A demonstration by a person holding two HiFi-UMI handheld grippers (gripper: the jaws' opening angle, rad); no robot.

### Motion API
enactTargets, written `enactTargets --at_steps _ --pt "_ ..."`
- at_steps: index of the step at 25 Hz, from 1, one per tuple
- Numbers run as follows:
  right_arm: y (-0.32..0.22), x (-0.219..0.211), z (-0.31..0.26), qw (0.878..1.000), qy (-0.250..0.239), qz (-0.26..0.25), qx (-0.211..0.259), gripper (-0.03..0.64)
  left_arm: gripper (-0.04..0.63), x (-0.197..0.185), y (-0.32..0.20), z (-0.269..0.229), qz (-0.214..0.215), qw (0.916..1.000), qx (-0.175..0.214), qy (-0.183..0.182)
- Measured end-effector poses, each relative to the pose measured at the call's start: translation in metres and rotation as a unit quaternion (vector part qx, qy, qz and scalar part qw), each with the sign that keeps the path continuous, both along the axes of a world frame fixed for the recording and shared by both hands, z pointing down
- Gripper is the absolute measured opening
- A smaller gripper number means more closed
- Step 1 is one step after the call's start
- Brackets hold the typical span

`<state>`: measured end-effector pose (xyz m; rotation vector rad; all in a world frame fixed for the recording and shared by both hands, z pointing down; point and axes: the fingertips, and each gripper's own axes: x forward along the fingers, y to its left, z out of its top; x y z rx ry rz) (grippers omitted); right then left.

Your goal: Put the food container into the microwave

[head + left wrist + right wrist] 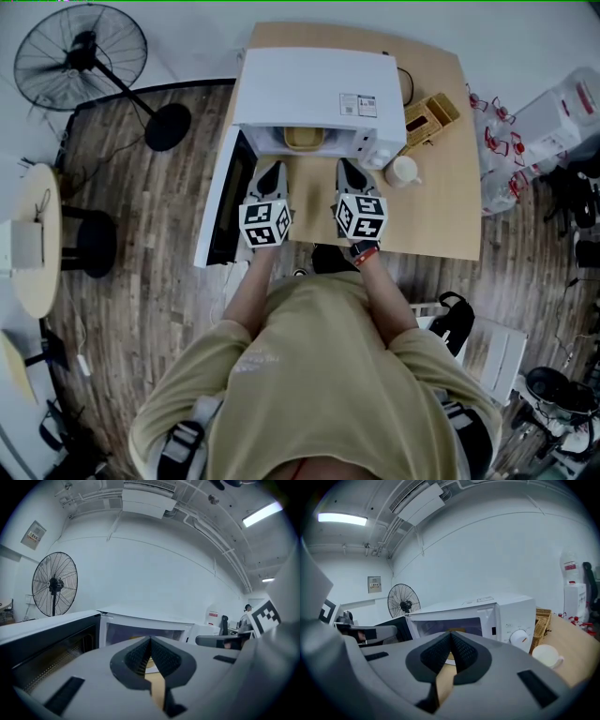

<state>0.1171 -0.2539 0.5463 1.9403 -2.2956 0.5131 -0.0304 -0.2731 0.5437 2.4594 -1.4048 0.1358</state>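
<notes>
1. Worktop (441, 220), light wood: beneath your left gripper (271, 173) and your right gripper (349, 172), running on to the right.
2. White cup (403, 171): on the worktop, just right of your right gripper.
3. Wicker basket (431, 117): on the worktop, ahead of the cup and right of your right gripper.
4. Standing fan (80, 56), black, with round base (169, 127): on the floor, ahead and well left of your left gripper.
5. Round side table (37, 239) and black stool (94, 242): far left of your left gripper.
6. Plastic bags (497, 141) with red markings, and clear box (562, 112): far right of your right gripper, past the worktop's edge.
7. Wood-plank floor (159, 244).
8. Strip light (341, 519) and air-conditioner (419, 501): overhead, up and left of your right gripper.
</notes>
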Motion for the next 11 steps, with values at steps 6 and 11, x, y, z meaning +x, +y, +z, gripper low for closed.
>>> enactTargets --at_steps 6,11 --pt "-0.013 -0.002 0.007 1.0 0.0 -0.018 -0.01 0.023 0.02 0.01 -0.002 0.003 0.014 0.9993 -0.014 0.032" --pt "-0.032 -0.005 0.017 0.999 -0.017 -0.02 -0.022 0.023 0.02 0.013 0.0 0.023 0.03 0.9969 -0.056 0.047"
